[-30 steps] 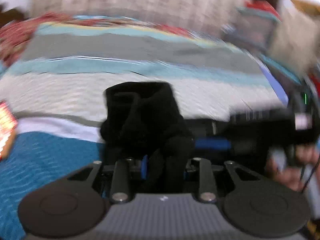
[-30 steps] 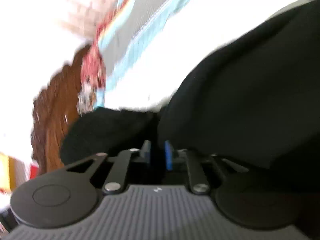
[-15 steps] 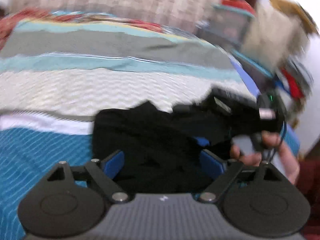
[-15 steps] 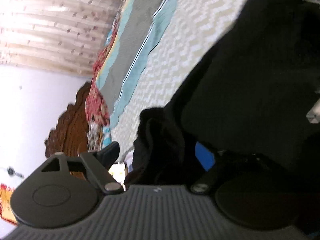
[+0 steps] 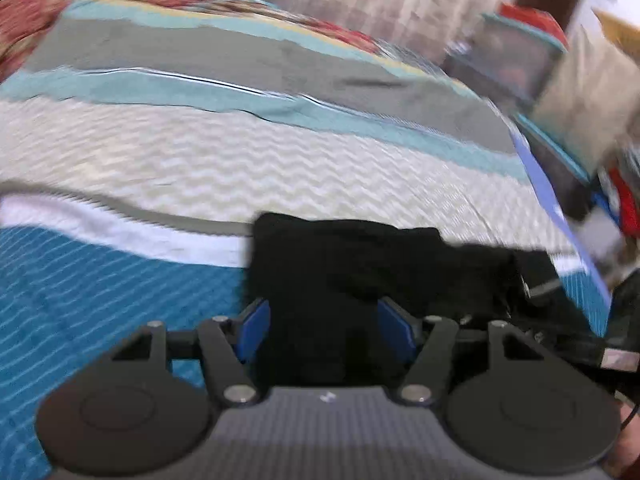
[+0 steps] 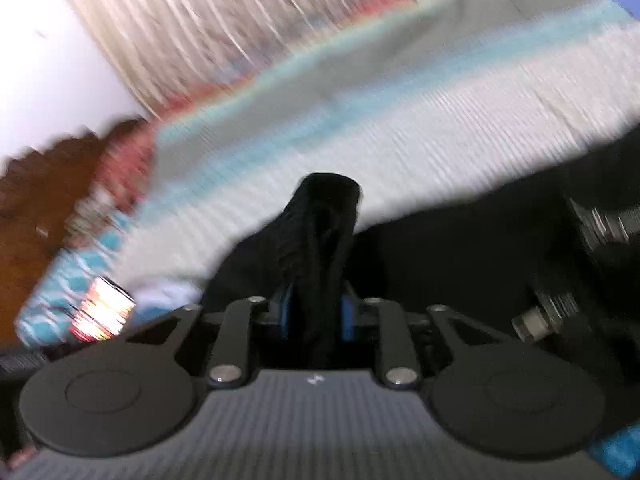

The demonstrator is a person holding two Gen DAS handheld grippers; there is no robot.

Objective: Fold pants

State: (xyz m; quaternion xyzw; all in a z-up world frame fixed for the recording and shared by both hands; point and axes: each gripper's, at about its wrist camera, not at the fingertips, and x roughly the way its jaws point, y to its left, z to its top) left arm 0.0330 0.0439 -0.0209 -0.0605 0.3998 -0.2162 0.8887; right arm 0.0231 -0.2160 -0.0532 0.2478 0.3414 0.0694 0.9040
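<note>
The pants (image 5: 344, 264), black and bunched, lie on the bed (image 5: 280, 168) over a striped cover with teal, white, cream and grey bands. In the left wrist view they fill the lower middle, at 6 o'clock from the cream zigzag band, and spread toward 3 o'clock. The left tongs (image 5: 326, 328) stand wide, their blue pads (image 5: 254, 326) well apart on either side of the dark cloth; whether the pads touch it is not clear through the blur. In the right wrist view the right tongs (image 6: 316, 316) are narrow and pinch a fold of the pants (image 6: 324, 232), which stands up from between the pads (image 6: 285, 314) toward 12 o'clock, its rounded top against the cream band of the bed (image 6: 440, 120). More black cloth spreads toward 3 o'clock, where part of the other tool, dark with a bolt, shows at the frame's edge. A curtain (image 6: 224, 28) hangs at 12 o'clock behind the bed, and a brown wooden headboard (image 6: 48, 184) sits at 9 o'clock. Both views are blurred.
</note>
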